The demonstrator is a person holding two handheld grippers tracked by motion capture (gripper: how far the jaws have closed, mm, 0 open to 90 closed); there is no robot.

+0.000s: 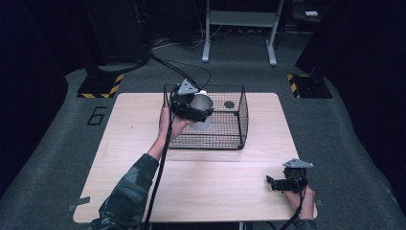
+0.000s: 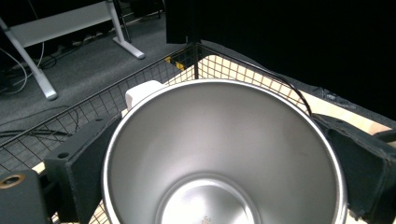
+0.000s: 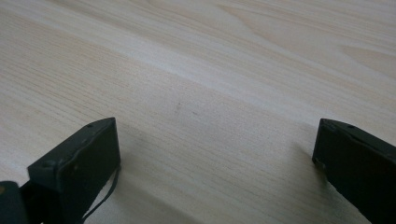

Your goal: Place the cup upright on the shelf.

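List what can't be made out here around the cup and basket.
- Steel cup: outside wall and base, left gripper view, cut by the bottom edge and flanked by the left tool.
- White thing behind the cup rim: mostly hidden.
- Dark round thing on the wire basket floor: too small, high view.

Shiny steel cup (image 2: pixel 224 154), empty, tilted above the wire basket (image 1: pixel 239 120).
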